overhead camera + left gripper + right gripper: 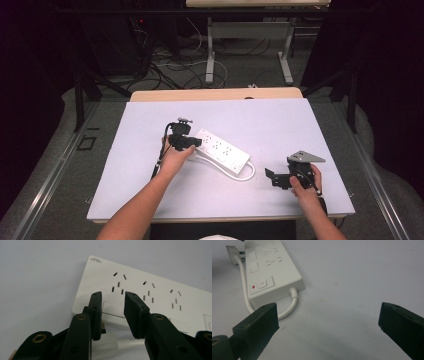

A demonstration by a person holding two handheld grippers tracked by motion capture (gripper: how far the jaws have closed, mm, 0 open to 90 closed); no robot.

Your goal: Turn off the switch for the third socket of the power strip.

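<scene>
White power strip (pixel 221 151) lies under the parted left claw (pixel 113 298); right claw (pixel 327 322) gapes, hand resting.

White-topped table (pixel 150 125) with a white power strip (pixel 222 150) and its looped cable (pixel 248 173) flat on it.

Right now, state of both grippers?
Left gripper: jaws part open over the power strip, holding nothing; the plug lies below them.
Right gripper: wide open, empty.

One white power strip (pixel 222 151) lies on the table (pixel 280 120), with one cord (pixel 248 175). Two grippers (pixel 183 141) (pixel 280 178) are there. It has perhaps three socket groups.
</scene>
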